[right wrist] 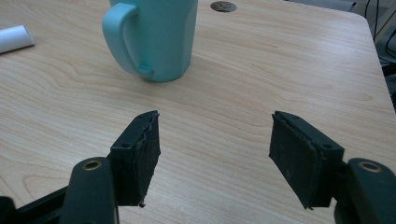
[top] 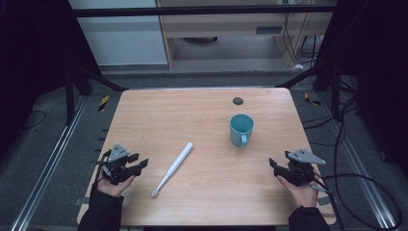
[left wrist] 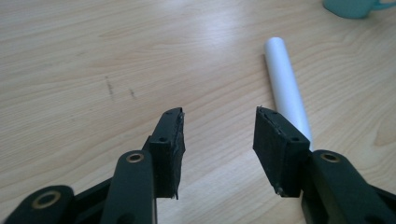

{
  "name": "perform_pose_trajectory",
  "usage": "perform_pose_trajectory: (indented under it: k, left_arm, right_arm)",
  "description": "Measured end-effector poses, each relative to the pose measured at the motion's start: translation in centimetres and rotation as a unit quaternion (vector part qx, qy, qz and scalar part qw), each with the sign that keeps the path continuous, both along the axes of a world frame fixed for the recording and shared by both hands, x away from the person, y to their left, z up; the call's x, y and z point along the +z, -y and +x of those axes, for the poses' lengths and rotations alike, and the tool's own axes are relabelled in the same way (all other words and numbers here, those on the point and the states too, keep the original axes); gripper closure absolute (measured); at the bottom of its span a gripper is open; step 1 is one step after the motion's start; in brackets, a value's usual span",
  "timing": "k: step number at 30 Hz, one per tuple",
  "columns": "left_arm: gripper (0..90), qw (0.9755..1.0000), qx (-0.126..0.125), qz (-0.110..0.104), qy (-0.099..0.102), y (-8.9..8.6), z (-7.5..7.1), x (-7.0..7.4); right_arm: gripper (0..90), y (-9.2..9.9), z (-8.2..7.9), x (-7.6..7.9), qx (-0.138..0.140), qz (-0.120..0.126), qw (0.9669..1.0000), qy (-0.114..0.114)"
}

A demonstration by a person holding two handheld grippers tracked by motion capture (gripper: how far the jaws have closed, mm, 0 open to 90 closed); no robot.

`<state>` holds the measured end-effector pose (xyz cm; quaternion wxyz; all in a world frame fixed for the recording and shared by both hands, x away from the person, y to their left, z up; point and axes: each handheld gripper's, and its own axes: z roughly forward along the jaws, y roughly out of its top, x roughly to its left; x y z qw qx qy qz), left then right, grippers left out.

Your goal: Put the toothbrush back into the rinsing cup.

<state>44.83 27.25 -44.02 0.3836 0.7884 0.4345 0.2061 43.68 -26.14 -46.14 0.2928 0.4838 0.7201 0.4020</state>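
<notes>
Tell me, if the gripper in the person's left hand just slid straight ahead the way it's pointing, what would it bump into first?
Probably the white toothbrush. The left gripper is open, and the toothbrush handle lies just ahead, slightly toward its right jaw. It might slip past on bare table; depth is hard to judge.

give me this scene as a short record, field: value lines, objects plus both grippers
surface: wooden table
mug: teal mug, upright, handle toward the person, right of centre
toothbrush: white toothbrush lying flat, brush end toward the person, left of centre
table hole: dark round hole beyond the mug
left gripper: left gripper open, holding nothing, beside the toothbrush, not touching it
right gripper: right gripper open, holding nothing, near side of the mug, apart from it
contact: neither gripper touches an object
</notes>
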Motion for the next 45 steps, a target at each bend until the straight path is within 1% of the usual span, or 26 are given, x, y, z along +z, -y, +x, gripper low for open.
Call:
perform_pose_trajectory:
  k: [2,3,4,5,6,9,12,13,14,16,17,18,19,20,23,26,27,31,32,35,37,45]
  left_arm:
    - [52.0,1.0000,-0.004,0.002,-0.004,0.2,-0.1,-0.1]
    - [52.4,0.9998,-0.010,0.011,-0.011,0.5,-0.4,-0.4]
    - [53.3,0.9998,-0.010,0.011,-0.011,0.5,-0.4,-0.4]
    - [54.4,0.9997,-0.016,0.013,-0.016,0.8,-0.6,-0.6]
    - [54.7,0.9997,-0.016,0.013,-0.016,0.8,-0.6,-0.6]
    - [56.4,0.9992,-0.027,0.015,-0.025,1.3,-1.0,-0.8]
    - [58.8,0.9981,-0.044,0.019,-0.039,2.2,-1.5,-1.3]
    - [59.4,0.9976,-0.050,0.025,-0.041,2.4,-1.7,-1.4]
    - [60.4,0.9976,-0.050,0.025,-0.041,2.4,-1.7,-1.4]
    - [61.1,0.9968,-0.058,0.030,-0.045,2.8,-1.8,-1.6]
    - [62.1,0.9959,-0.065,0.035,-0.052,3.2,-1.9,-1.8]
    - [62.6,0.9959,-0.065,0.035,-0.052,3.2,-1.9,-1.8]
    - [62.8,0.9951,-0.070,0.036,-0.061,3.4,-2.0,-2.0]
    - [63.0,0.9951,-0.070,0.036,-0.061,3.4,-2.0,-2.0]
    - [63.5,0.9940,-0.076,0.041,-0.068,3.9,-2.1,-2.3]
    - [64.6,0.9938,-0.074,0.040,-0.073,4.1,-2.1,-2.5]
    - [65.0,0.9930,-0.078,0.044,-0.076,4.2,-2.0,-2.6]
    - [65.8,0.9925,-0.079,0.046,-0.082,4.5,-2.0,-2.7]
    - [66.2,0.9920,-0.082,0.049,-0.083,4.5,-2.0,-2.8]
    - [70.0,0.9910,-0.081,0.057,-0.091,4.9,-1.9,-3.1]
    - [70.9,0.9905,-0.080,0.061,-0.094,5.1,-1.9,-3.3]
    - [71.5,0.9901,-0.076,0.069,-0.095,5.4,-1.7,-3.6]
  right_arm:
    - [34.2,0.0,0.0,0.0,0.002,0.000,1.0000,0.000]
    - [34.9,-0.1,-0.1,0.0,0.002,0.000,1.0000,-0.001]
    - [34.9,-0.1,-0.1,0.0,0.002,0.000,1.0000,-0.001]
    - [35.8,-0.1,-0.1,-0.1,0.004,-0.003,1.0000,-0.002]
    - [36.0,-0.1,0.0,-0.1,0.005,-0.002,1.0000,-0.005]
    - [36.6,-0.2,-0.1,-0.1,0.006,0.001,0.9999,-0.009]
    - [37.1,-0.2,0.0,-0.2,0.009,-0.004,0.9999,-0.012]
    - [37.3,-0.3,0.1,-0.2,0.011,-0.006,0.9998,-0.014]
    - [37.3,-0.3,0.1,-0.2,0.011,-0.006,0.9998,-0.014]
    - [37.6,-0.3,0.1,-0.3,0.013,-0.007,0.9997,-0.017]
    - [37.7,-0.3,0.1,-0.3,0.014,-0.009,0.9997,-0.018]
    - [37.7,-0.3,0.1,-0.3,0.014,-0.009,0.9997,-0.018]
    - [38.0,-0.3,0.2,-0.3,0.015,-0.010,0.9996,-0.019]
    - [38.1,-0.3,0.2,-0.4,0.015,-0.009,0.9996,-0.020]
    - [38.1,-0.4,0.2,-0.4,0.015,-0.009,0.9996,-0.024]
    - [38.4,-0.4,0.2,-0.4,0.016,-0.010,0.9995,-0.025]
    - [38.6,-0.4,0.2,-0.5,0.018,-0.010,0.9995,-0.026]
    - [38.9,-0.4,0.2,-0.4,0.019,-0.008,0.9994,-0.029]
    - [39.0,-0.4,0.2,-0.4,0.019,-0.008,0.9994,-0.029]
    - [38.9,-0.4,0.3,-0.5,0.020,-0.011,0.9993,-0.029]
    - [39.0,-0.4,0.3,-0.5,0.020,-0.011,0.9993,-0.030]
    - [39.4,-0.5,0.3,-0.5,0.021,-0.012,0.9992,-0.031]
